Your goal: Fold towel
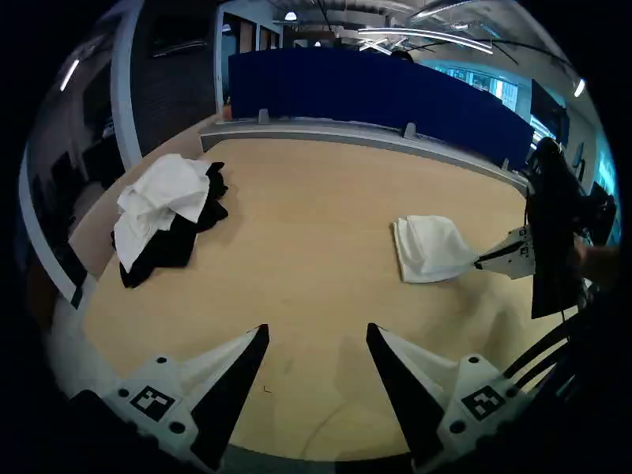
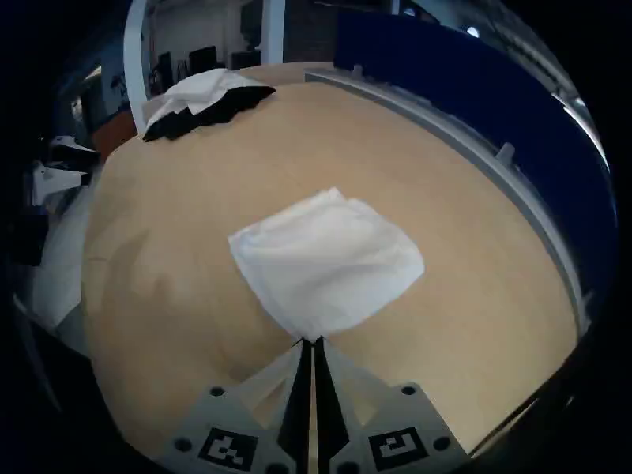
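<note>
Right claw [image 2: 310, 343] clenched on folded towel [image 2: 328, 261] corner, hiding it; left claw [image 1: 317, 325] gapes above table [image 1: 316, 229].

I take this for an open-plan office. A long pale wood desk [image 1: 316, 237] runs ahead of me, and at twelve o'clock in the left gripper view a blue divider screen [image 1: 379, 87] stands along its far edge. Strip lights [image 1: 419, 33] hang above it. At two o'clock there is a dark wall screen [image 1: 547, 110]. At eleven o'clock in the right gripper view I see dark monitors [image 2: 201, 57].
</note>
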